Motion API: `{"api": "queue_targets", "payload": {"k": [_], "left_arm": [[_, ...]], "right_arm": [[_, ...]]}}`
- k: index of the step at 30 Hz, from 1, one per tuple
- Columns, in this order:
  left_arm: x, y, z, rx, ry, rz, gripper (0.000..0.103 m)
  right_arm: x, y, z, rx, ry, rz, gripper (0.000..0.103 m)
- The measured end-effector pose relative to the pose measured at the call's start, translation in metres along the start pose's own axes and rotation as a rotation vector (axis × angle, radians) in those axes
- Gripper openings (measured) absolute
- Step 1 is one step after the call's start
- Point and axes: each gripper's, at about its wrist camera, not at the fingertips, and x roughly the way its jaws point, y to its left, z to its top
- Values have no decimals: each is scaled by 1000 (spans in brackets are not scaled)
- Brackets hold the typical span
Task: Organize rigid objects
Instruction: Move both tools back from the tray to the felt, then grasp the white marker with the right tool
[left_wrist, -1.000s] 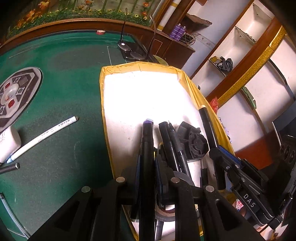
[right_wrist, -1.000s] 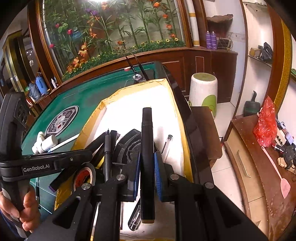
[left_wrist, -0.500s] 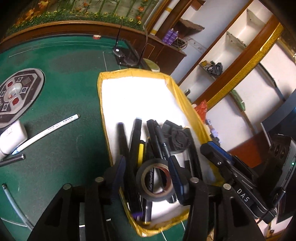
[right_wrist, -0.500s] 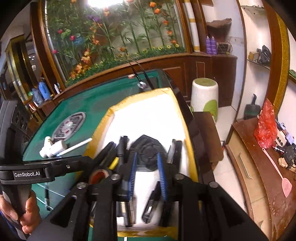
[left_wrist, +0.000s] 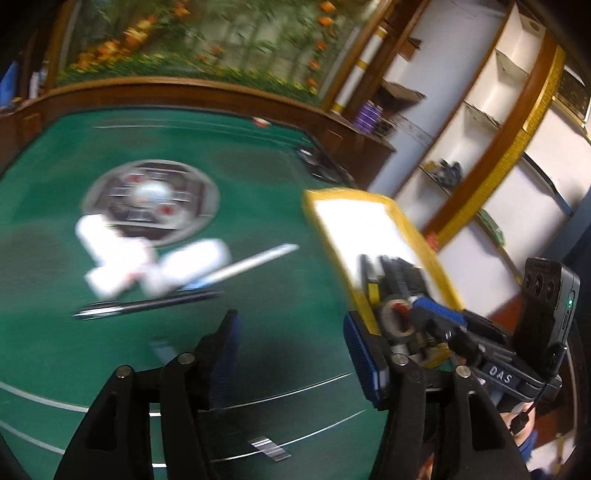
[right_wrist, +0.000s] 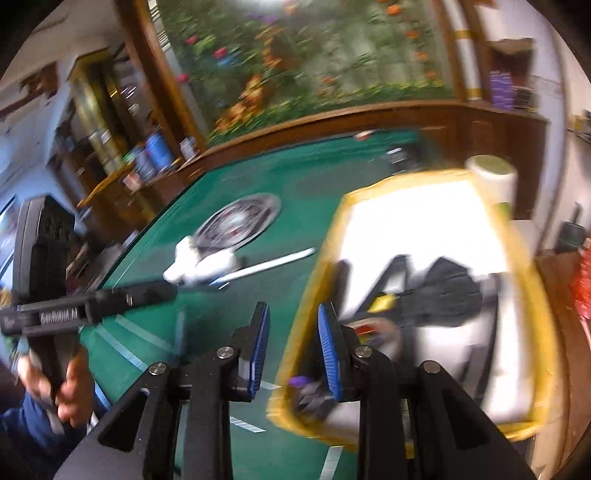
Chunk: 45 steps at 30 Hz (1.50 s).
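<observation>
A yellow-rimmed tray (left_wrist: 439, 273) (right_wrist: 321, 258) with a white floor lies at the right of the green table (left_wrist: 280, 206). Black pens (right_wrist: 402, 277), a black round part (right_wrist: 454, 291) and a tape roll (left_wrist: 397, 319) lie in its near end. On the felt rest a white pen (left_wrist: 258, 260) (right_wrist: 273, 262), a black pen (left_wrist: 147, 305) and white blocks (left_wrist: 147, 262) (right_wrist: 207, 260). My left gripper (left_wrist: 293, 354) hangs over bare felt, its jaws opening with nothing between them. My right gripper (right_wrist: 295, 347) is open and empty over the tray's left rim. Both views are blurred.
A round grey emblem (left_wrist: 151, 199) (right_wrist: 240, 221) is set in the table's middle. A wooden rail (left_wrist: 184, 88) borders the far side, with shelves (left_wrist: 480, 122) to the right. A hand (right_wrist: 70, 384) grips the left tool's handle at the lower left.
Both grippers let go of the black pens they held over the tray and opened. They then drew back and swung left, the left one out over the green felt.
</observation>
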Motion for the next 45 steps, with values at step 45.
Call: {"api": "queue_targets", "payload": {"k": [45], "left_arm": [[-39,148,-44,-232,-119,73,62]], "right_arm": [[156,67,36,-49,305,26,34]]}}
